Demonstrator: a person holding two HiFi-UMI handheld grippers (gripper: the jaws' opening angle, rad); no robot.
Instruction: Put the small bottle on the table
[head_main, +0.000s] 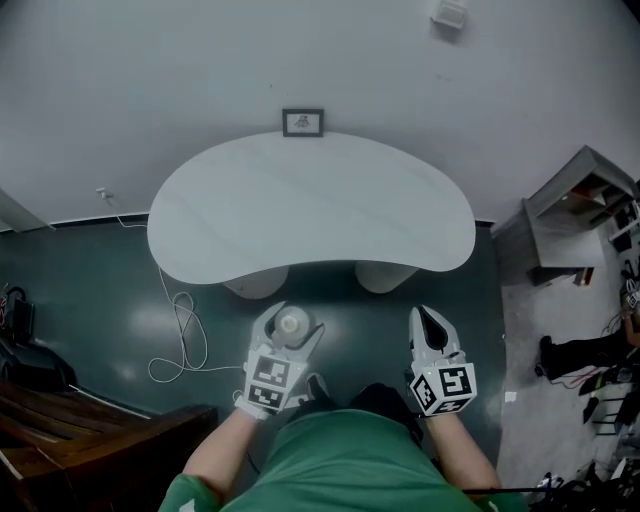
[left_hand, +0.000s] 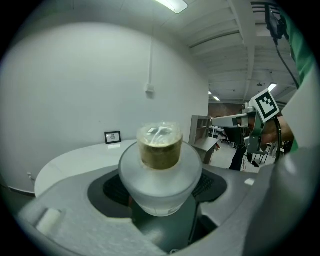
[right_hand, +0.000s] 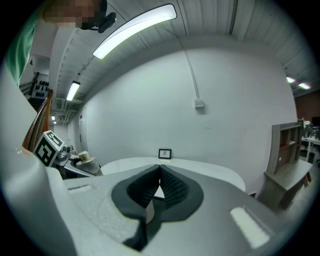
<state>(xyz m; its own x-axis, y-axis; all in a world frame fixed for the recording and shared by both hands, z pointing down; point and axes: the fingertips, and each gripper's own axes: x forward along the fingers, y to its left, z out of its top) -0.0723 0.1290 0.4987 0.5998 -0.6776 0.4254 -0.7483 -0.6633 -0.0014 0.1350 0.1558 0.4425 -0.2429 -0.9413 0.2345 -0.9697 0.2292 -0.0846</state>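
One picture frame (head_main: 302, 122) sits far back on the table (head_main: 310, 215); left gripper (head_main: 293, 320) clasps the small bottle (head_main: 291, 325), right gripper (head_main: 430, 318) closed empty.

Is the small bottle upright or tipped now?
Upright: the bottle stands with its stopper pointing up, clamped in the left gripper.

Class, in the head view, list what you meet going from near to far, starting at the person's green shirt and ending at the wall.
Green shirt → left gripper, shut on the small bottle → table → picture frame at the table's far edge → wall.
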